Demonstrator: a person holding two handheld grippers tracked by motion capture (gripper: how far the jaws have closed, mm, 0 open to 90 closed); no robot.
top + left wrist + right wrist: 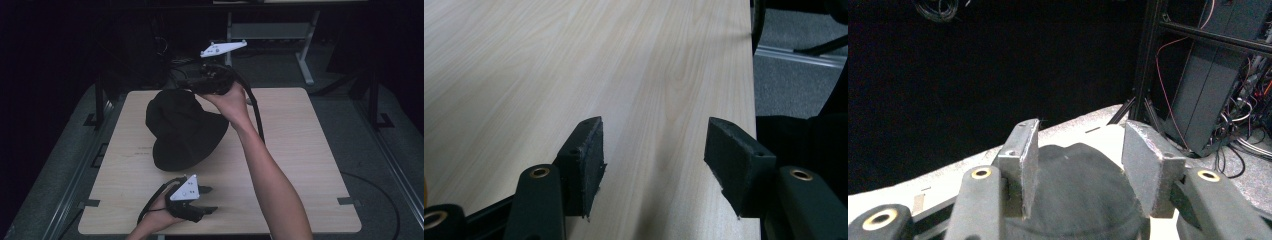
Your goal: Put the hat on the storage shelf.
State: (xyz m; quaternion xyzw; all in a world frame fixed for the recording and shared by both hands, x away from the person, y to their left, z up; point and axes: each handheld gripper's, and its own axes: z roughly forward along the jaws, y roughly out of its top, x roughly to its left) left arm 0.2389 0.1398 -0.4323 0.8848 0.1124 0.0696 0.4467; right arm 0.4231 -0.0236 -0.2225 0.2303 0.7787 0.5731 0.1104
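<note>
Overhead, the right gripper point(192, 84) hovers just above the far edge of a black hat point(182, 130), near the upper centre of the high view, its jaws standing apart with nothing pinched between them. Seen from the right gripper view, the two grey pads point(1024, 165) flank the rounded crown of the hat point(1073, 200) at lower centre; the pads look near the cloth, though whether they touch it cannot be told. The left gripper point(207, 200) waits low in the high view, at the bottom centre-left, held by the person's left hand point(160, 212) with its jaws wide and empty; in the left gripper view the black pads point(586, 160) frame only bare pale wood of the table point(574, 60). The hat lies on the table point(300, 150) left of centre, brim spread, its crown toward the far side, well apart from the left gripper and directly under the right. The person's right forearm point(272, 180) crosses the frame diagonally from bottom right to the hat. Beyond the table, dark floor, a desk frame point(305, 55) at upper right and cabling point(1243, 75) on a rack fill the background. The step in hand appears to be taking hold of the hat: it would go best if the right gripper sinks until a fold of cloth sits well between the pads before closing, since a shallow bite on soft fabric is likely to slip.
</note>
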